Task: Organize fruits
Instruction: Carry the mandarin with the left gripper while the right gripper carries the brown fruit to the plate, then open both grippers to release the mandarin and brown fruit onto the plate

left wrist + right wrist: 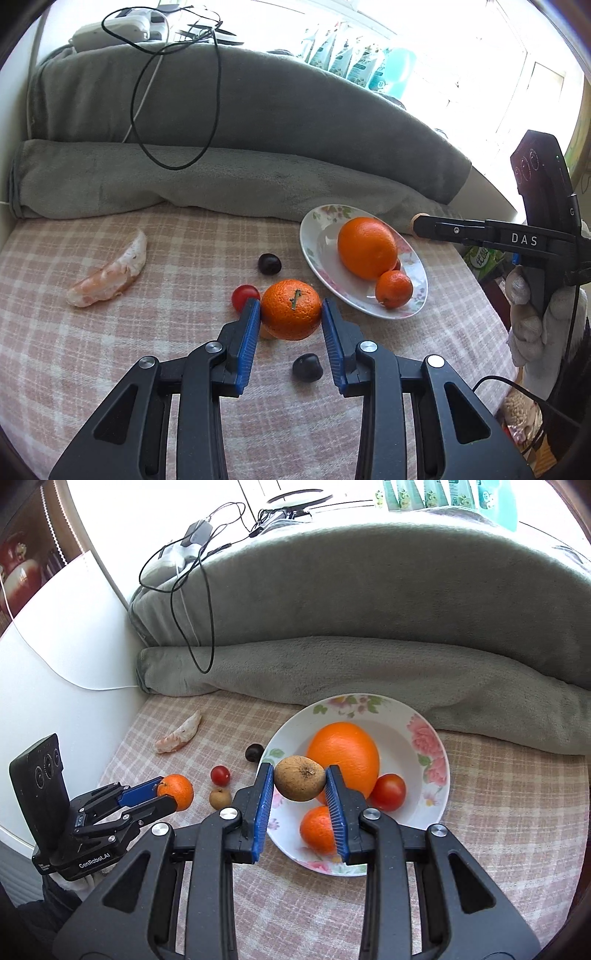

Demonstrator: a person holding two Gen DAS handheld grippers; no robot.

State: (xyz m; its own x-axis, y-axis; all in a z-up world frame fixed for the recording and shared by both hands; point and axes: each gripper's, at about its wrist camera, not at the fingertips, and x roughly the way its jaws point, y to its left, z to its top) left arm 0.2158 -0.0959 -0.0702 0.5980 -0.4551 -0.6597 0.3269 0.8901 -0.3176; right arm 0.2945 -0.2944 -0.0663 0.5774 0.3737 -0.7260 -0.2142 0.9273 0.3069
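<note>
Orange mandarin (291, 309) sits gripped between our left fingers (252, 317); right fingers (265, 794) hold a brown fruit (300, 778) over the plate (432, 797), about 5 pieces left.

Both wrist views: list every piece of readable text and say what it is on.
"DAS": on the right gripper, side of its body.
"GenRobot.AI": on the left gripper, base of its body.
Small print beside it: too small to read.
Green packets by the window: print blurred.
</note>
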